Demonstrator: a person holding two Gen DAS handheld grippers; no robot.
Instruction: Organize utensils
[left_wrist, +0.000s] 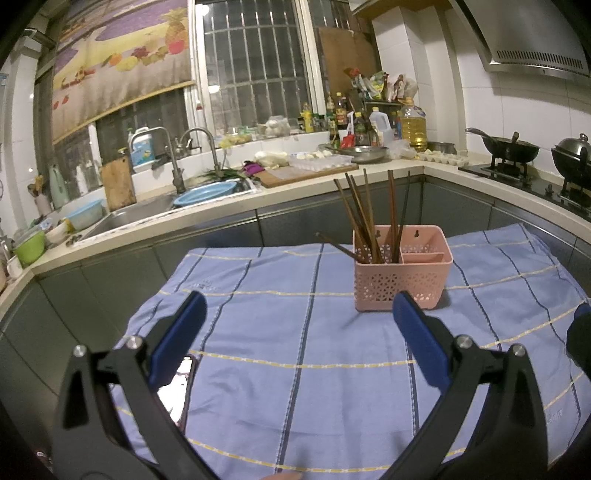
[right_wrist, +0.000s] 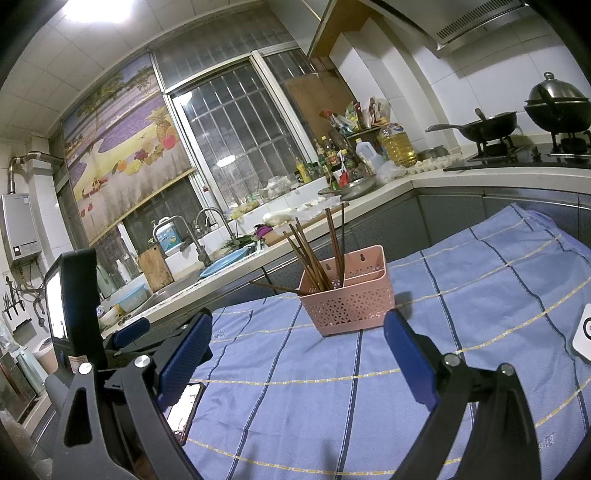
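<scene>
Left wrist view: left gripper (left_wrist: 299, 321) spread wide, nothing between the pads, hovering low over the blue cloth (left_wrist: 258, 387). Pink caddy (left_wrist: 402, 273) straight ahead and a bit right of centre, just past the right pad. Chopsticks (left_wrist: 369, 218) bunched in the caddy's left compartment, long axis mostly upright, fanning a little. One stray (left_wrist: 334, 245) tipped way over, nearly flat, tip pointing left out over the cloth. Phone (left_wrist: 177, 387) on the cloth under the left finger.

Right wrist view: right gripper (right_wrist: 297, 334) also wide open and empty, same low forward-pointing pose, tilted some. Caddy (right_wrist: 347, 295) dead ahead between the finger lines, near but not touching. Same upright bunch (right_wrist: 317, 254), same leaning stray (right_wrist: 273, 289) sticking out left toward the counter (right_wrist: 369, 195). Left gripper's body and screen visible at the left edge.

Guessing the stray is the leftover job: lies up-left of both sets of fingers, so probably the left hand's reach, though neither looks clearly closer.
</scene>
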